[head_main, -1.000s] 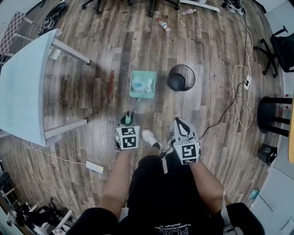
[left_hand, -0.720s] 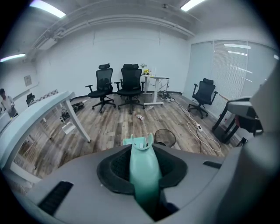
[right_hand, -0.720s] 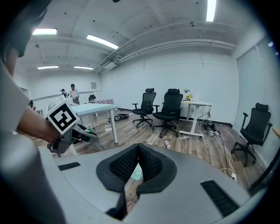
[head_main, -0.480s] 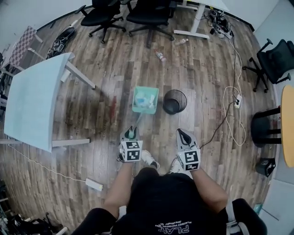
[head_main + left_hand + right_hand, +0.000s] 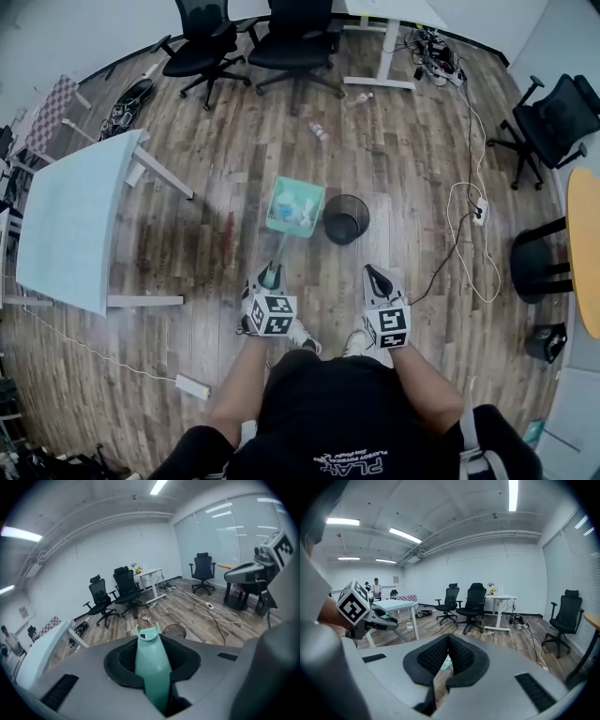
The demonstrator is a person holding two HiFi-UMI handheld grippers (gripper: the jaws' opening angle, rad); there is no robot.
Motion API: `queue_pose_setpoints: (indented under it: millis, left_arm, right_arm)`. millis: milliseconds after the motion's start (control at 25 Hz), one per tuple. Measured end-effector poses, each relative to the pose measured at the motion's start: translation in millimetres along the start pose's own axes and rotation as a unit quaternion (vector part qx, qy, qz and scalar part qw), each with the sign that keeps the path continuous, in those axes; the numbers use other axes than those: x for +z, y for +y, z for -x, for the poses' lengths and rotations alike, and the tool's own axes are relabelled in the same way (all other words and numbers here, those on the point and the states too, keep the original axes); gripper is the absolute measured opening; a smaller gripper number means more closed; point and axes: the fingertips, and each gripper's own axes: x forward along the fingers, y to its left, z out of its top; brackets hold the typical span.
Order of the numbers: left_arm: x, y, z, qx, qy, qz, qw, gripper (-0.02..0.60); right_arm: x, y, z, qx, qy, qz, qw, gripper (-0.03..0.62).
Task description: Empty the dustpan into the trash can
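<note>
**On the wooden floor ahead of the feet: dustpan beside the bin, load not yet tipped**

In front of the person, the teal dustpan (image 5: 294,207) sits at the far end of its long handle (image 5: 151,667), with its pan just to the left of the black mesh trash can (image 5: 345,218). In the head view their edges nearly meet. Pale scraps show inside the pan, so the emptying itself looks undone. What seems to be left is to bring the pan over the can's mouth and tilt it until the scraps slide out. Whether the pan is clear of the floor cannot be told from above.

The left claw (image 5: 270,275) is clamped on the handle, which fills the gap between its pads in the left gripper view. It points forward and down along the handle towards the pan. The right claw (image 5: 375,278) is level with it on the other side, aimed more nearly flat. Its pads are pressed together with nothing between them.
</note>
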Motion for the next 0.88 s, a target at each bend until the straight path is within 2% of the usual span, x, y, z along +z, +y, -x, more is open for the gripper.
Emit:
queue_pose_setpoints:
  millis: [160,280,400,520,720,880]
  left_arm:
    - [15,-25,-4,-0.001,-0.011,-0.104,0.9945,0.094]
    - [21,-46,-10,-0.003,-0.016,-0.192,0.9813,0.095]
    - [24,-67,-17,-0.004,-0.021,-0.273,0.9617,0.097]
    - [23,-80,-21,0.001,-0.022,-0.336,0.9415,0.101]
    - [23,-94,-25,-0.007,-0.020,-0.415,0.9096,0.100]
    - [26,-106,-24,-0.015,-0.029,-0.480,0.8765,0.100]
  right_arm:
    - [1,-10,10,-0.001,-0.009,0.003,1.000,0.023]
    - [3,-14,18,0.001,-0.013,0.005,1.000,0.023]
    - [5,-20,25,-0.001,-0.018,0.005,1.000,0.023]
    - [4,-24,33,-0.004,-0.021,0.004,1.000,0.023]
    - [-1,-30,43,-0.007,-0.020,-0.001,1.000,0.023]
    - [-6,-36,47,-0.009,-0.019,-0.005,1.000,0.023]
